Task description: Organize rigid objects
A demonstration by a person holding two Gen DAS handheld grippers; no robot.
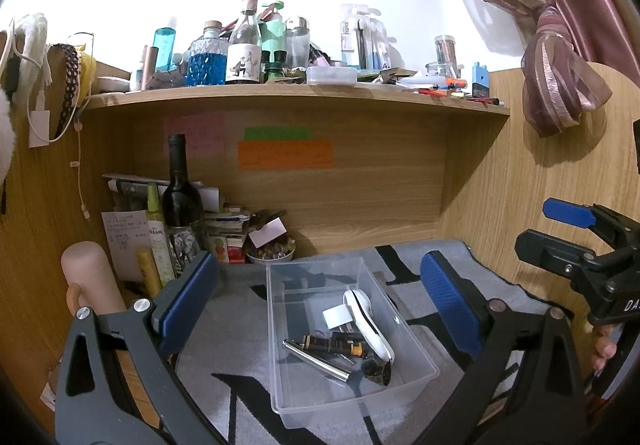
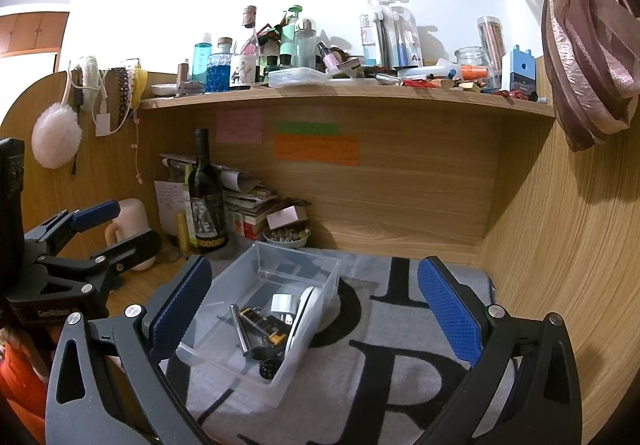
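Note:
A clear plastic bin [image 1: 320,403] [image 2: 276,269] sits on a grey mat with black letters. Inside lie a white handled tool [image 1: 370,321] [image 2: 302,315], a white plug [image 1: 338,319] [image 2: 282,303], a metal rod [image 1: 316,361] [image 2: 239,329] and a black and yellow tool [image 1: 340,345] [image 2: 266,325]. My left gripper [image 1: 320,293] hangs open above the bin, nothing between its blue pads. My right gripper [image 2: 316,305] is open too, over the bin's right side and the mat. Each gripper shows in the other's view, the right gripper [image 1: 568,229] at the edge and the left gripper [image 2: 108,229] likewise.
A dark wine bottle [image 1: 182,193] [image 2: 206,197], a green spray bottle [image 1: 158,233], stacked papers and a small bowl [image 2: 286,239] crowd the back left corner. A pink mug [image 1: 86,277] [image 2: 130,221] stands at left. A cluttered shelf [image 1: 296,95] runs overhead. Wooden walls close in behind and right.

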